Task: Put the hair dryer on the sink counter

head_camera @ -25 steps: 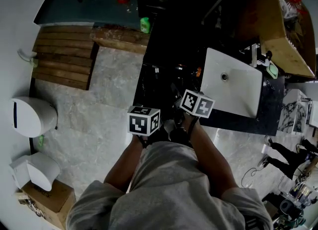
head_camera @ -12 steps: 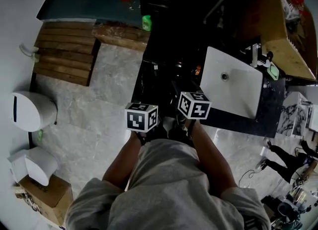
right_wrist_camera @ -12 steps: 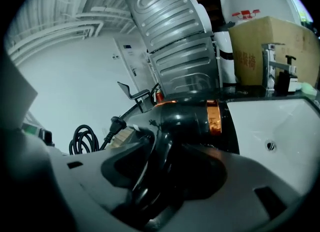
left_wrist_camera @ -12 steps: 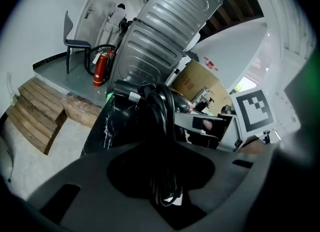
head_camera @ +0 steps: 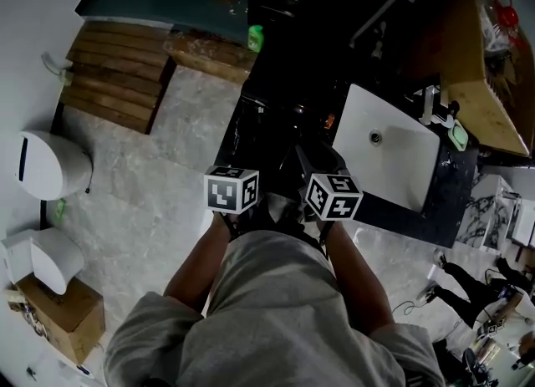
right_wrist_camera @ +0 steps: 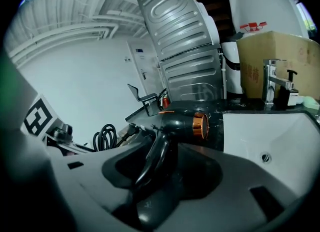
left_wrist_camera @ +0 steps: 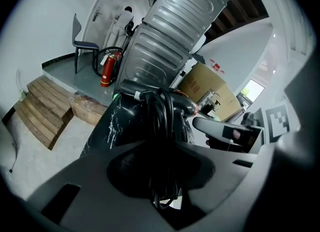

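Left of sink: dryer handle's foot hidden down between right jaws, which just opened wider; cord coil's bottom sunk in left jaws. Sink cut by frame edge.

Grey short-sleeved shirt; left tool and right tool bear black-and-white marker cubes

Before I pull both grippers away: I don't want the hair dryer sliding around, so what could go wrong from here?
1. The right gripper has just been opening, but the handle sits between its jaws; withdrawing carelessly could hook it and drag the hair dryer across the counter.
2. The left gripper is clamped on the bundled cord; moving that hand before releasing would probably tug the dryer, which lies beside the sink.
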Available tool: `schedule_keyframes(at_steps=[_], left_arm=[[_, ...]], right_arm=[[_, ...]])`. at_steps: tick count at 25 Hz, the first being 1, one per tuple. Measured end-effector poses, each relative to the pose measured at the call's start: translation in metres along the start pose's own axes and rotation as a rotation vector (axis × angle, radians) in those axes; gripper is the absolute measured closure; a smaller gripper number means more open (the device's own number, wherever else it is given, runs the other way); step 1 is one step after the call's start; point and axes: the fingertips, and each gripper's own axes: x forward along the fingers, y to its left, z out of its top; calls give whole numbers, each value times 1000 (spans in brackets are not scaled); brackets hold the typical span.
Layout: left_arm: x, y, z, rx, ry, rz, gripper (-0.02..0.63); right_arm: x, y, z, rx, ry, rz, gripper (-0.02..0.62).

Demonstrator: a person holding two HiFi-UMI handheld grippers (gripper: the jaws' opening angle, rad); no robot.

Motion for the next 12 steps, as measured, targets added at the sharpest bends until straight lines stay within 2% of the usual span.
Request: schedule_keyframes(at_steps=[4, 9, 12], left_arm=[[2, 4, -1, -37, -23, 18, 491], [5, 8, 0, -42, -34, 29, 489], [8, 9, 1, -37, -30, 29, 489]], right_arm=[[-9, 2, 2, 17, -43, 31, 458], [-18, 15, 4, -31, -67, 73, 551], [-20, 19, 3, -36, -69, 83, 560]])
